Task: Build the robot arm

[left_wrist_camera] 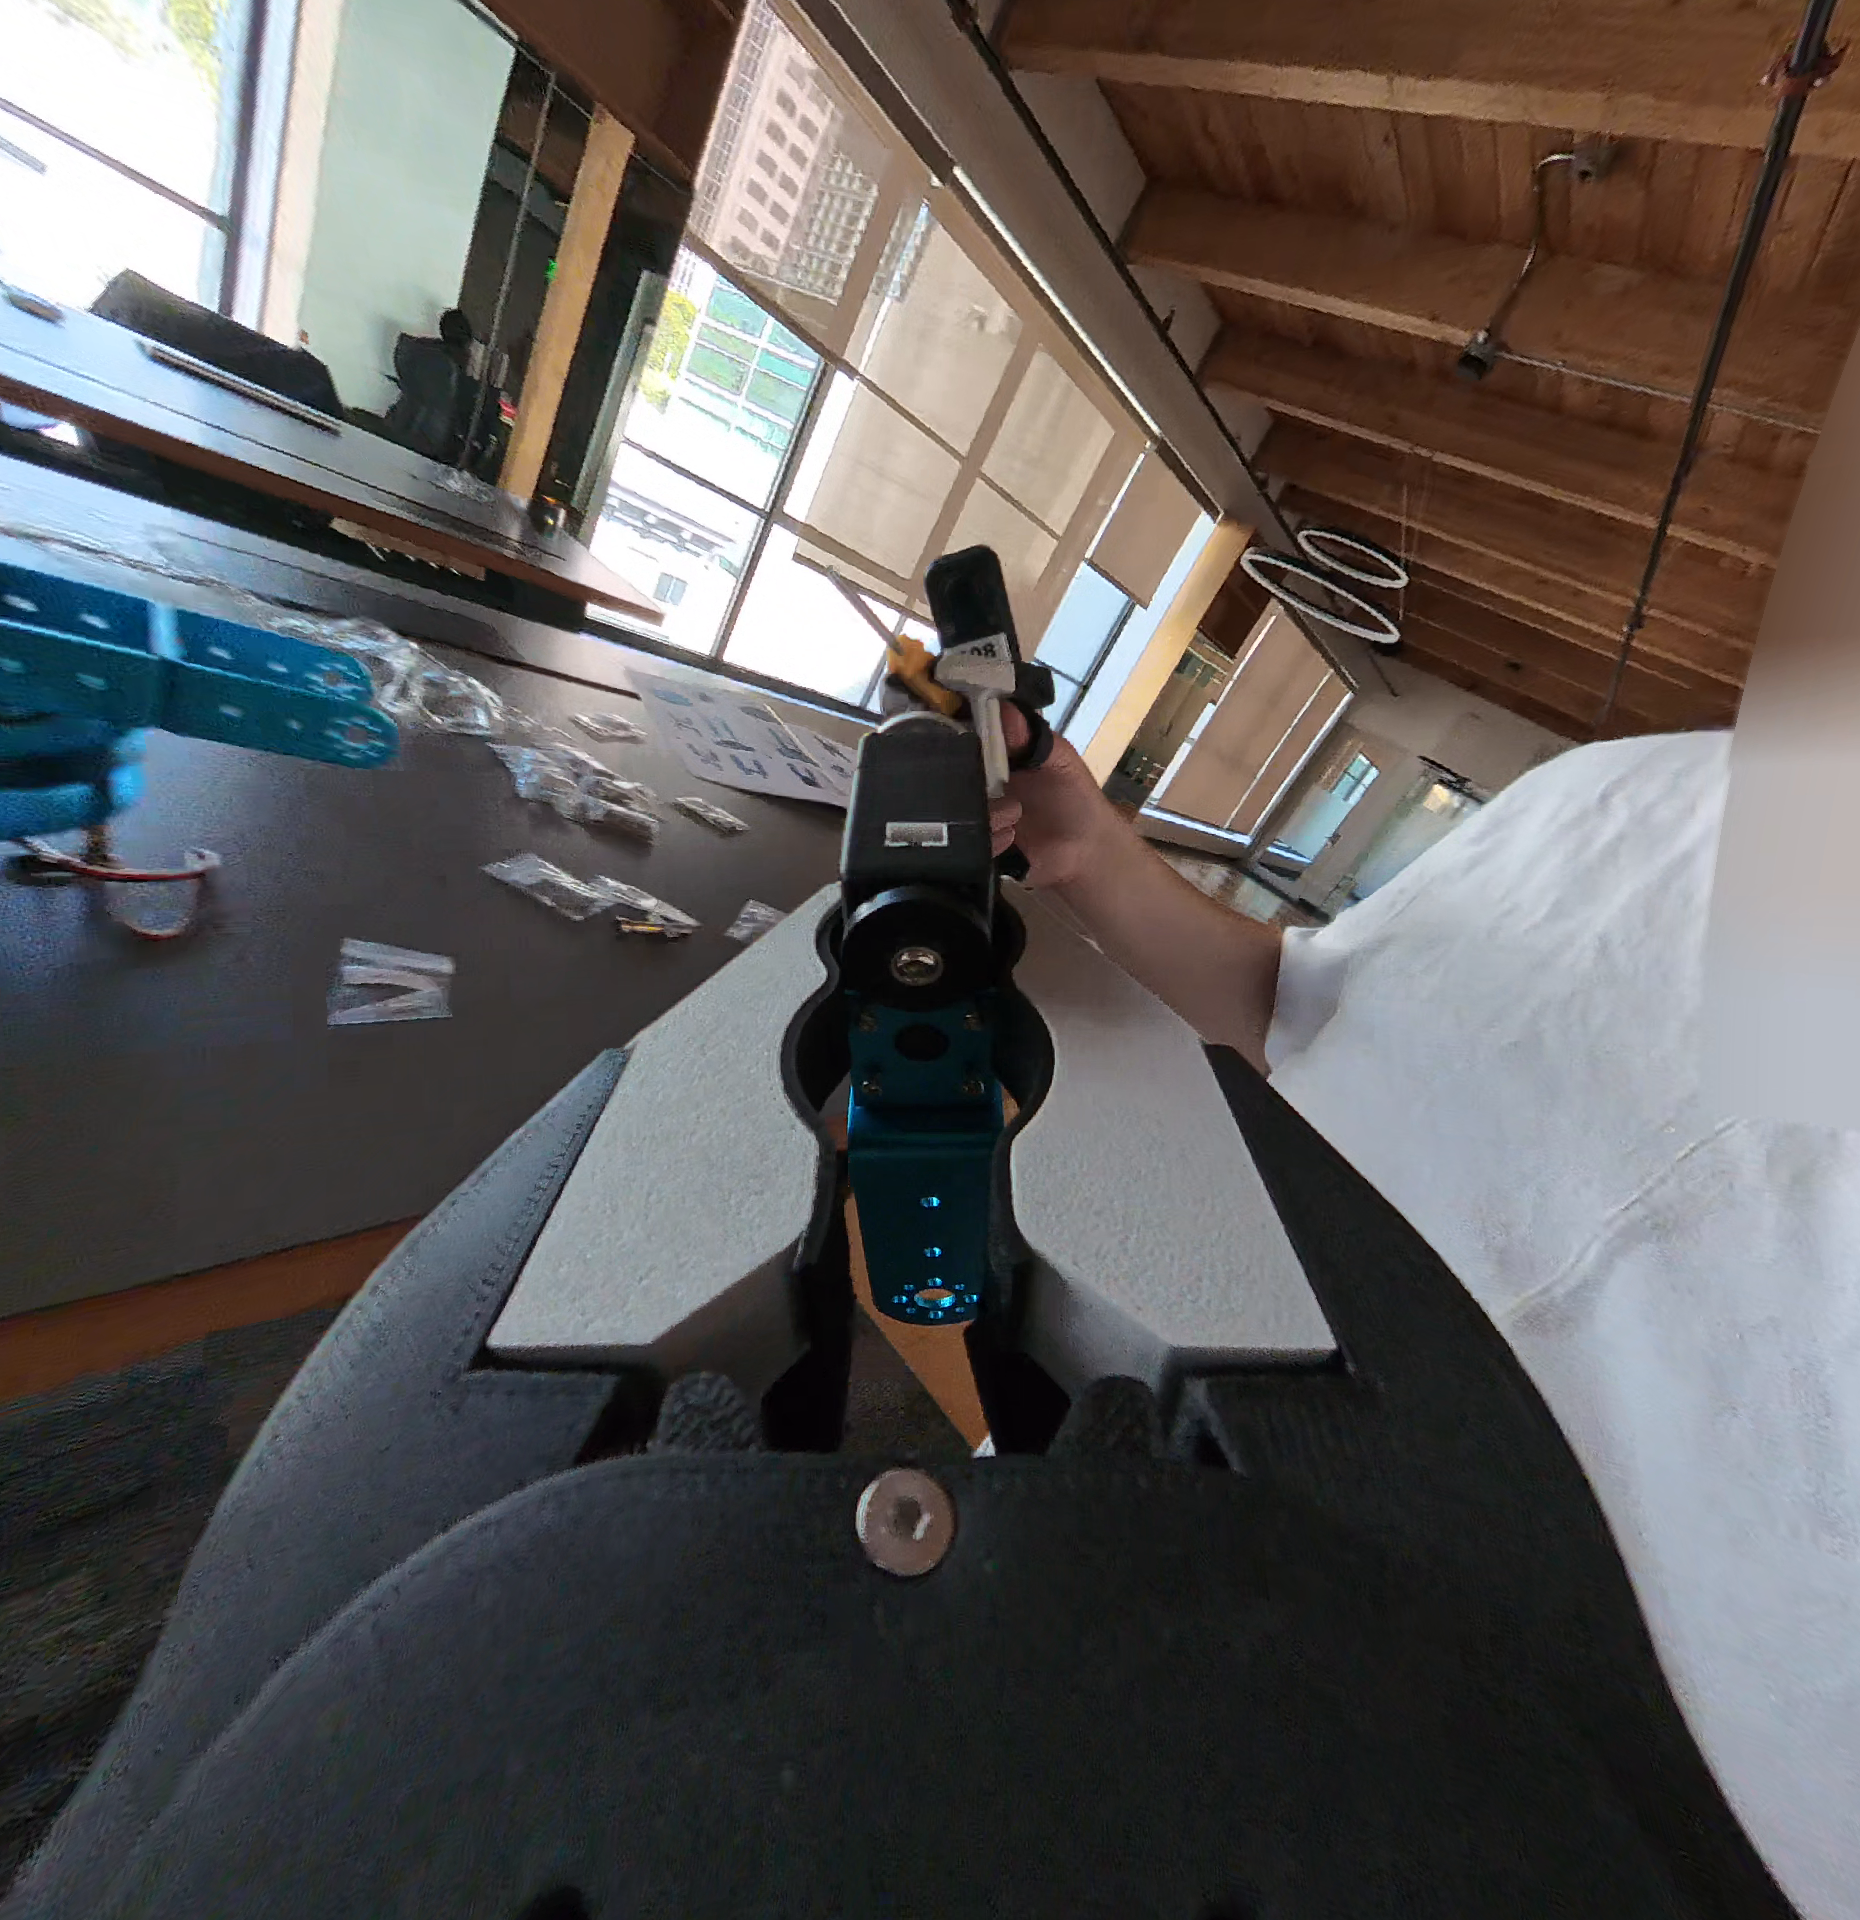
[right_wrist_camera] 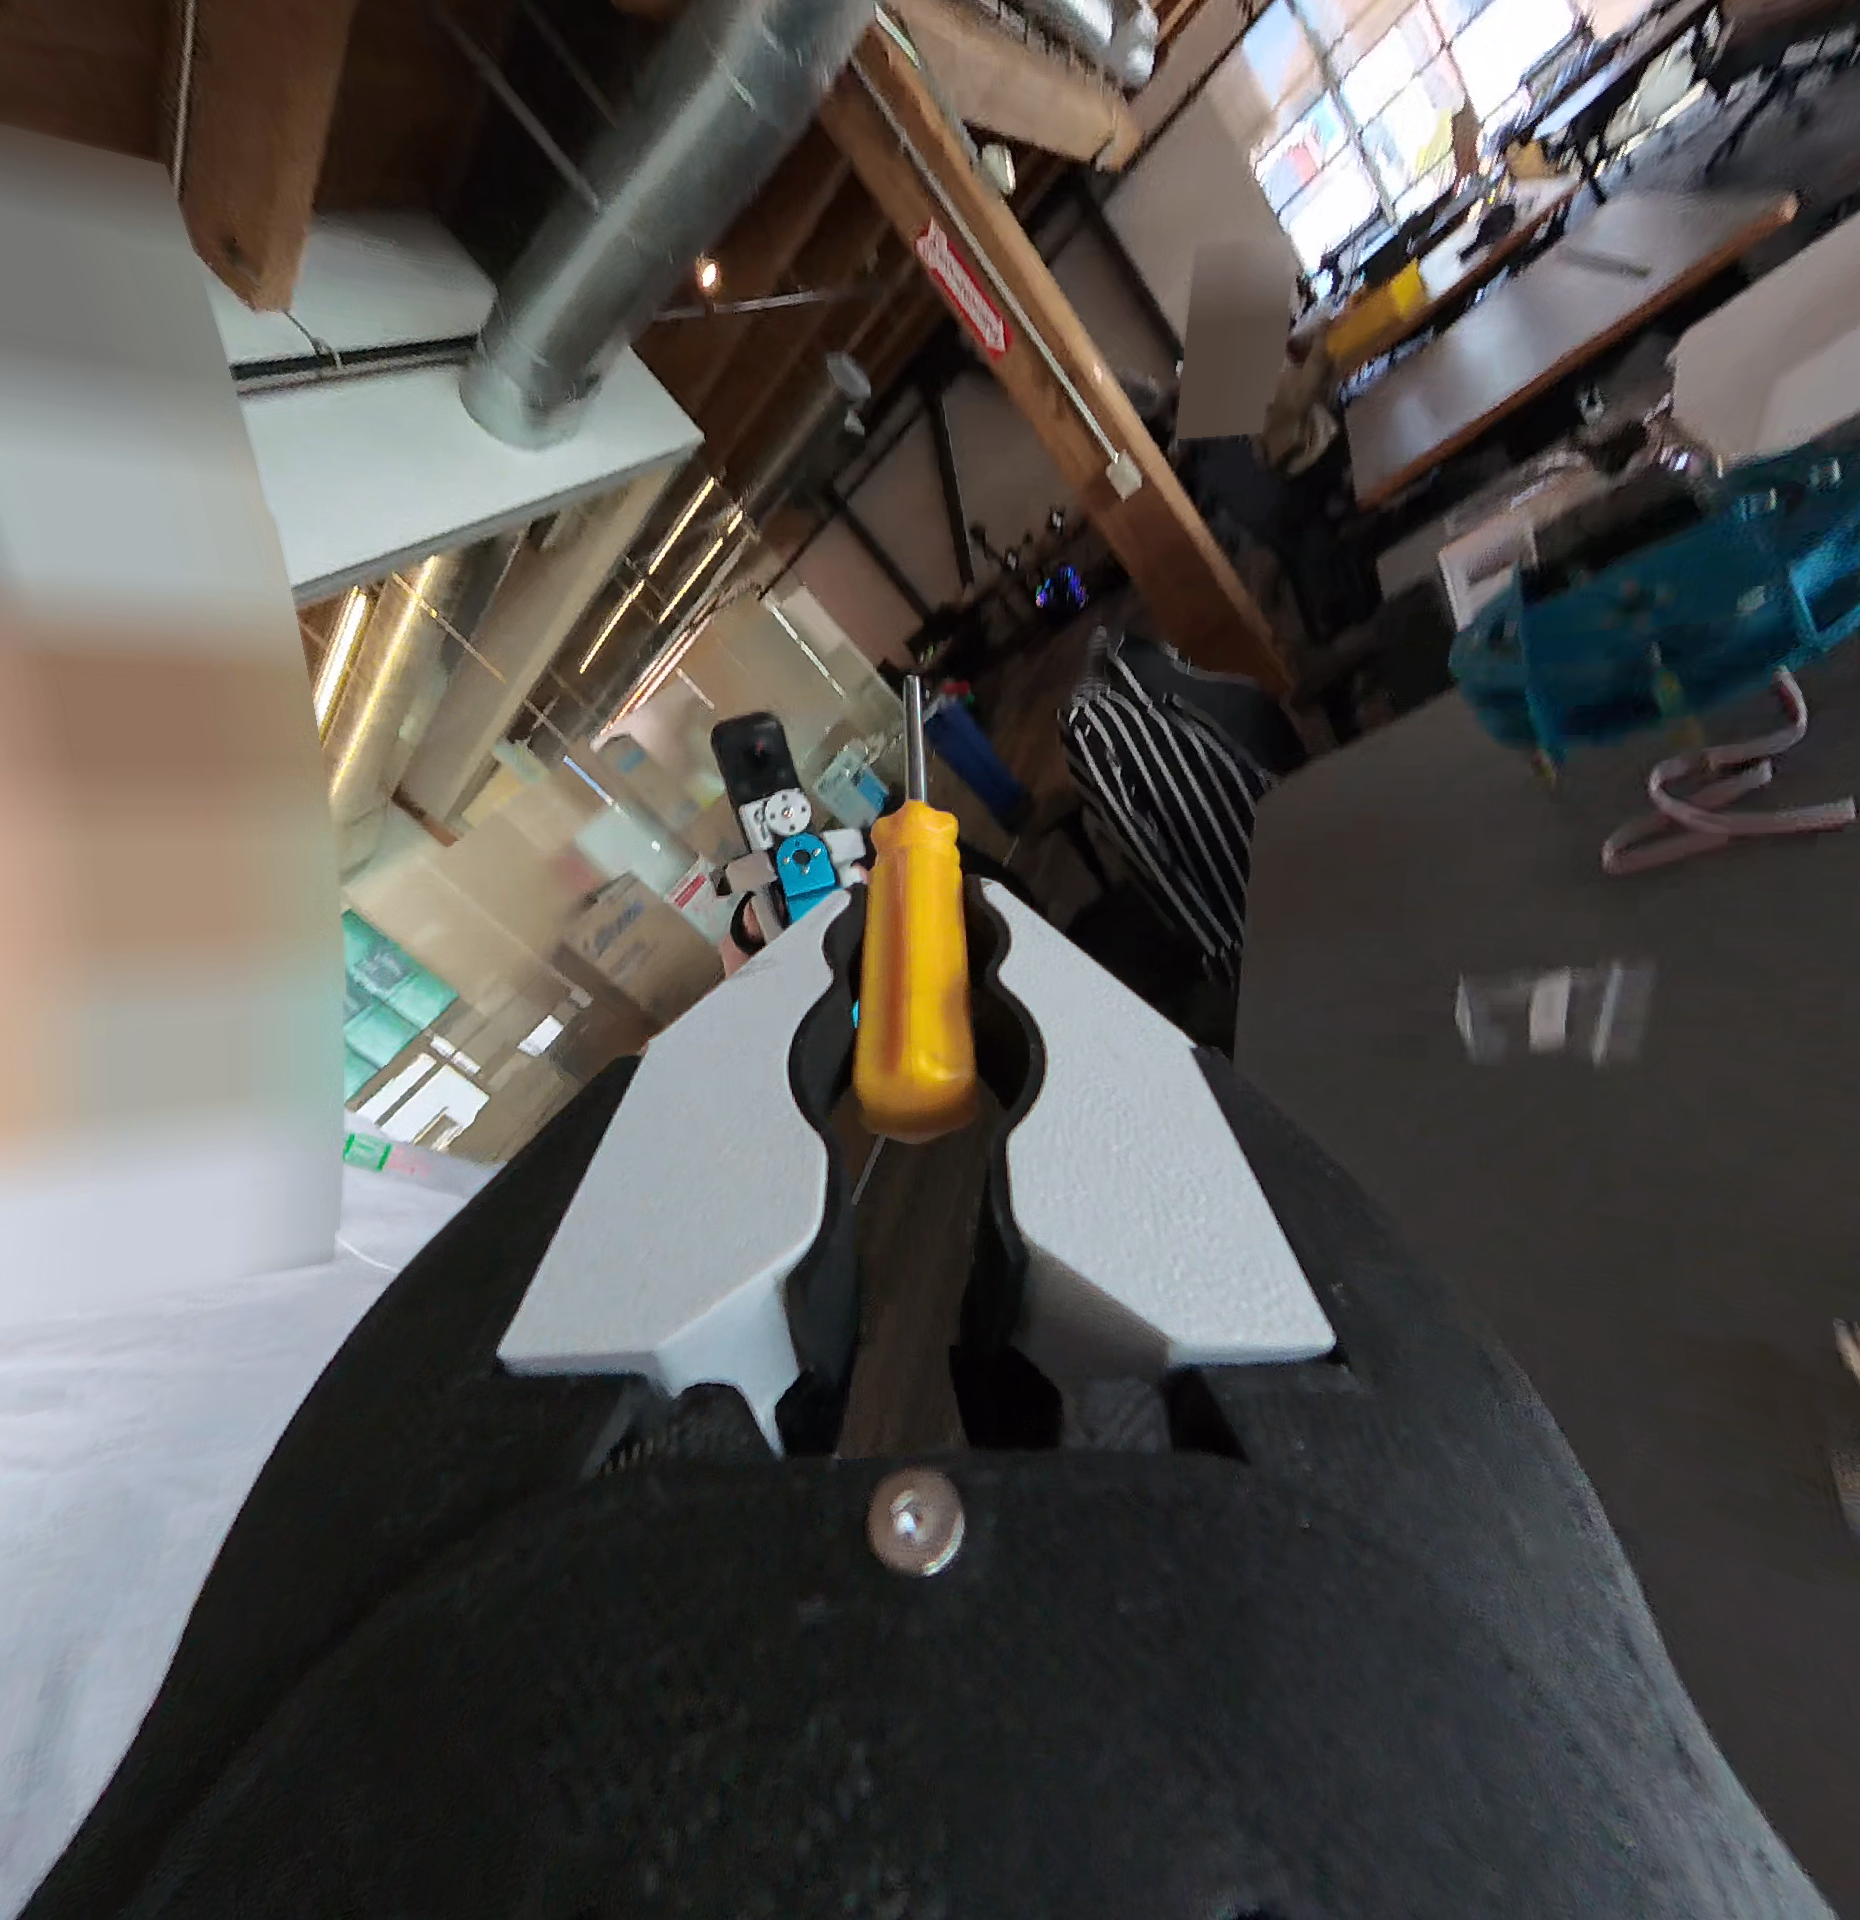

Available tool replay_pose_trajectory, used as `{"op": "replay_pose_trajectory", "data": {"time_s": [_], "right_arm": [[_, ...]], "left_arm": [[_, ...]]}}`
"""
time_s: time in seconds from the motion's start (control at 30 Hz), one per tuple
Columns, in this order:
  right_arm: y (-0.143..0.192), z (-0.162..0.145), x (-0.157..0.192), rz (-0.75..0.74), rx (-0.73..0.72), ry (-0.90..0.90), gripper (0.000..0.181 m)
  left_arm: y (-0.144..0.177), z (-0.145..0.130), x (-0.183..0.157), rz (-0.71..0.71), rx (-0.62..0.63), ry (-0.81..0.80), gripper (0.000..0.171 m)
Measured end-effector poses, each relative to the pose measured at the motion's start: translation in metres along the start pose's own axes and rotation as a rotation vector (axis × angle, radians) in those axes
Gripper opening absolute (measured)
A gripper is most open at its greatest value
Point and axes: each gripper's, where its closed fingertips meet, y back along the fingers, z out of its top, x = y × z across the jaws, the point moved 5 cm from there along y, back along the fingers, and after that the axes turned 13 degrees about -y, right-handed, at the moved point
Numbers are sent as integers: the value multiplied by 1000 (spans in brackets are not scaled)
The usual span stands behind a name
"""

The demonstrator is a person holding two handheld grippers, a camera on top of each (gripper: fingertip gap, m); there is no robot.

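My left gripper (left_wrist_camera: 918,1049) is shut on a blue metal bracket (left_wrist_camera: 926,1174) that carries a black servo motor (left_wrist_camera: 913,831), held up above the dark table (left_wrist_camera: 282,1091). My right gripper (right_wrist_camera: 913,997) is shut on a yellow-handled screwdriver (right_wrist_camera: 913,966), shaft pointing away. Each gripper shows small in the other's view: the right one with the person's hand (left_wrist_camera: 1051,800) beyond the servo, the left one with the blue bracket (right_wrist_camera: 801,868) beyond the screwdriver.
A blue metal assembly (left_wrist_camera: 178,686) with wires lies on the table at the left; it also shows in the right wrist view (right_wrist_camera: 1674,613). Several small clear plastic bags (left_wrist_camera: 583,790) and a printed sheet (left_wrist_camera: 760,748) lie on the table. A person's white shirt (left_wrist_camera: 1580,1143) fills the right. The blue metal assembly (left_wrist_camera: 178,686) is about equally far from each gripper, around 25 cm.
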Motion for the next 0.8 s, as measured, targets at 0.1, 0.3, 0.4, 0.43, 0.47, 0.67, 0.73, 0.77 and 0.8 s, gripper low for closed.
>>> {"op": "replay_pose_trajectory", "data": {"time_s": [0.1,0.3,0.4,0.43,0.47,0.67,0.73,0.77,0.8], "right_arm": [[-53,35,-9,-32,-52,65,17],[-159,111,-32,-72,-78,226,17],[-217,148,-45,-51,-90,250,17],[-238,159,-49,-44,-91,249,17],[-259,170,-53,-43,-98,252,17],[-386,211,-73,-32,-49,284,17],[-426,219,-76,-24,-60,288,17],[-445,222,-77,-17,-73,285,17],[-464,225,-78,-14,-91,277,17]], "left_arm": [[55,35,39,11,-60,-38,21],[148,82,137,22,-164,-76,21],[193,99,183,64,-185,-63,21],[207,106,195,63,-198,-55,21],[222,113,206,67,-210,-46,21],[316,155,266,99,-229,-80,21],[353,167,281,100,-214,-118,21],[372,174,290,95,-204,-134,21],[392,182,299,90,-197,-145,21]]}}
